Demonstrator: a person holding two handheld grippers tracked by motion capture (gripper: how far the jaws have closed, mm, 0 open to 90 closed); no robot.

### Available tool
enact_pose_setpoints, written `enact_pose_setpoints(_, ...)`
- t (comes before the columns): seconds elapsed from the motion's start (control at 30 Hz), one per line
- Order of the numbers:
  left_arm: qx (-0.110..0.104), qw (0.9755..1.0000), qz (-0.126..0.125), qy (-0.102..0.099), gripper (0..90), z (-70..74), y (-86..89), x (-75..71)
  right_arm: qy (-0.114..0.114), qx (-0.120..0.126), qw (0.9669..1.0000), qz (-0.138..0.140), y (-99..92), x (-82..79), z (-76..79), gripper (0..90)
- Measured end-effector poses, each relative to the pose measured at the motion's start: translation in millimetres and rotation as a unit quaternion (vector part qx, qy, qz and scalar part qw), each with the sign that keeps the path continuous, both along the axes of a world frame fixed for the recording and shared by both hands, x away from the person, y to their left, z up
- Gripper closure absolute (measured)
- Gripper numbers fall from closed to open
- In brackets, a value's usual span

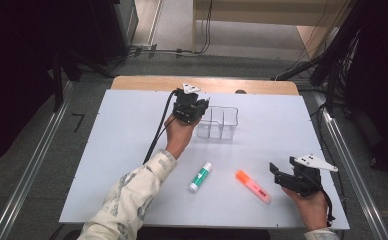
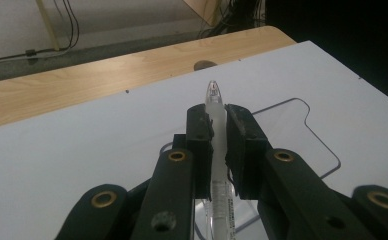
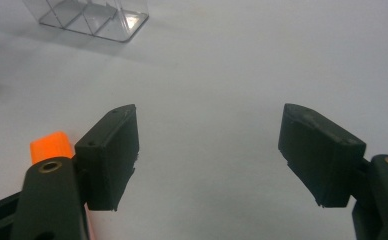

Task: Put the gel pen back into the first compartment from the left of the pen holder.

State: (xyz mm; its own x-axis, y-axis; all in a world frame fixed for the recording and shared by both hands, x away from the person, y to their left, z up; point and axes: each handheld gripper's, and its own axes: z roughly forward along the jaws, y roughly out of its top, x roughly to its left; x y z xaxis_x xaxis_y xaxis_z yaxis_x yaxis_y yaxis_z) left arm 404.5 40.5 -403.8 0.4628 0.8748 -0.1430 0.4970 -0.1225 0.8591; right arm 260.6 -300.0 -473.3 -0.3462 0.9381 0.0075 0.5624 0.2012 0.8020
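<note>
The right gripper (image 1: 282,175) waits with its jaws wide apart and nothing in them, near the orange marker (image 1: 252,186); farther off, the left gripper (image 2: 217,129) squeezes a clear pen (image 2: 214,107) over the clear box (image 1: 217,122); best to line the pen up straight, then lower it slowly into one slot.

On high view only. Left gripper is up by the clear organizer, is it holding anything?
Observer: Yes. The left gripper is shut on a clear pen, tip sticking out past the jaws.
Operator: Over the organizer?
Observer: The left gripper view shows the clear organizer right beneath the jaws.
Operator: Right gripper closed?
Observer: No. The right gripper is open, nothing between the jaws, with the orange highlighter just beside its left jaw.
</note>
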Motion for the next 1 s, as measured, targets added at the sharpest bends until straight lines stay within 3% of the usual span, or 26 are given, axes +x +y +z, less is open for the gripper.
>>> enact_pose_setpoints(0.63,0.011,0.9999,0.007,-0.005,81.6,13.5,-26.9,38.1,-0.005,0.004,1.0000,0.000,-2.9,-1.9,1.3,22.7)
enact_pose_setpoints(1.0,-0.001,0.9999,0.010,-0.006,81.5,10.5,-36.9,55.0,-0.007,0.005,1.0000,0.000,-3.9,-3.5,1.9,22.7)
